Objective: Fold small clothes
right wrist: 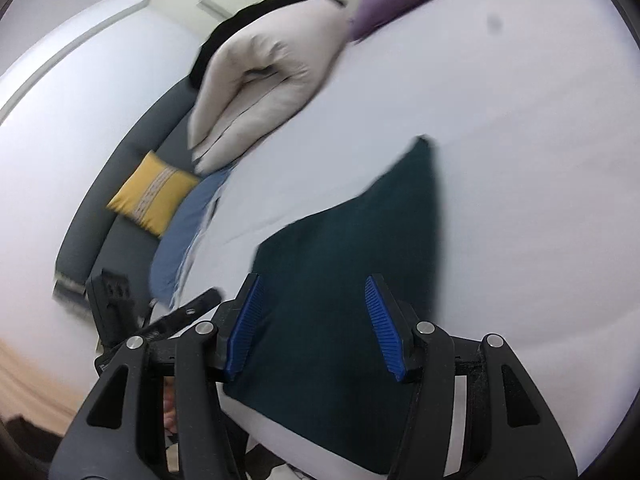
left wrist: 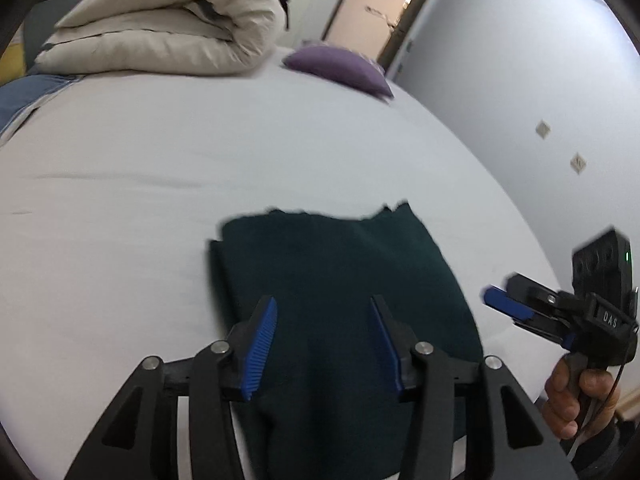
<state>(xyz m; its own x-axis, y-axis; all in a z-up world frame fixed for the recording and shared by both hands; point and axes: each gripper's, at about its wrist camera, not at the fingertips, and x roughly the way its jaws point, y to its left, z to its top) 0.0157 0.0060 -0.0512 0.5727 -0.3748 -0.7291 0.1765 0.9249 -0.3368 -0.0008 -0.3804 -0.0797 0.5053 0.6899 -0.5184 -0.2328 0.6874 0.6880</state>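
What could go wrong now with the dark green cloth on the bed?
1. Both claws, the left claw and the right claw, stand open above the folded dark green cloth, so nothing pins it; the uneven far edge could spring loose.
2. The pictures are blurry from movement; a claw sweeping low might drag the cloth and spoil the fold.
3. The cloth lies close to the near edge of the white bed sheet and might slide off.

Parted right tongs (right wrist: 314, 326) above folded dark green garment (right wrist: 352, 248)
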